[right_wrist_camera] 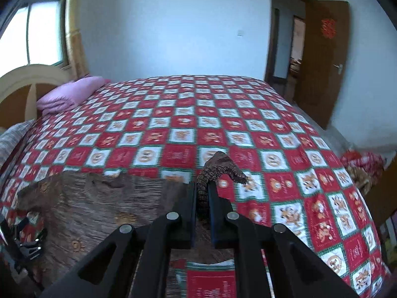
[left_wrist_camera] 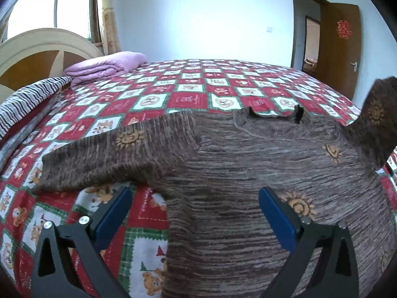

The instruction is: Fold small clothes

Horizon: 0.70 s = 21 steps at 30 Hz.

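A small brown knit sweater (left_wrist_camera: 248,164) with orange sun motifs lies flat on the bed, neck hole toward the far side. One sleeve (left_wrist_camera: 119,154) is spread out to the left. My left gripper (left_wrist_camera: 196,201) hovers open over the sweater's left side edge, its blue pads (left_wrist_camera: 116,213) wide apart with nothing pinched. The other sleeve (left_wrist_camera: 379,116) rises off the bed at the right. In the right wrist view my right gripper (right_wrist_camera: 202,186) is shut on that sleeve, with the cuff (right_wrist_camera: 220,166) sticking out past the fingertips. The sweater's body (right_wrist_camera: 99,198) lies to the left below it.
The bed has a red and white checked cover (right_wrist_camera: 223,114) with bear prints. A folded pink quilt (left_wrist_camera: 106,67) and a striped pillow (left_wrist_camera: 29,99) lie by the headboard (left_wrist_camera: 37,49). The bed's edge drops off at the right near an open wooden door (right_wrist_camera: 320,57).
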{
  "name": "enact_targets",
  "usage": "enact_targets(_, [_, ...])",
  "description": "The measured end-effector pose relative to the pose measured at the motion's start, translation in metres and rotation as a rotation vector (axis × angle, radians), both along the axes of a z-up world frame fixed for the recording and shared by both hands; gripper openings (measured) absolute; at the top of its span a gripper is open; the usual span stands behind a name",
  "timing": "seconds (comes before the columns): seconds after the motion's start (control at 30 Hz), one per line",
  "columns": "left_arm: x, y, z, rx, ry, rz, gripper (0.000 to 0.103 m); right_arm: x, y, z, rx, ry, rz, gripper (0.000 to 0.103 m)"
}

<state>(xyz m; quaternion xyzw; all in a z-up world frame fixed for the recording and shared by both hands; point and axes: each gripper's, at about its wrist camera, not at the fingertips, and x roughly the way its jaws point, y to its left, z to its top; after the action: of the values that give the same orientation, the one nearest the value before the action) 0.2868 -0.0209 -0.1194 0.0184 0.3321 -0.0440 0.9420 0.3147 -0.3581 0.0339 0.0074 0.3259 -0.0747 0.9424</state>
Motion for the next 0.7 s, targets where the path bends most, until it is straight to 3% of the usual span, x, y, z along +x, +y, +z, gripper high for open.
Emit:
enact_targets(0.37, [0.008, 0.019, -0.01, -0.127, 0.065, 0.023, 0.103, 0.035, 0.107, -0.012, -0.02, 0.051, 0.176, 0.006])
enact_targets(0.53, [0.011, 0.026, -0.016, -0.182, 0.102, 0.023, 0.103, 0.066, 0.16, -0.051, 0.019, 0.091, 0.262, 0.006])
enact_targets(0.67, [0.013, 0.04, -0.023, -0.277, 0.132, 0.041, 0.103, 0.077, 0.158, -0.08, 0.078, 0.163, 0.307, 0.007])
enact_targets(0.7, [0.014, 0.045, -0.025, -0.311, 0.142, 0.053, 0.103, 0.076, 0.154, -0.088, 0.062, 0.189, 0.294, 0.017])
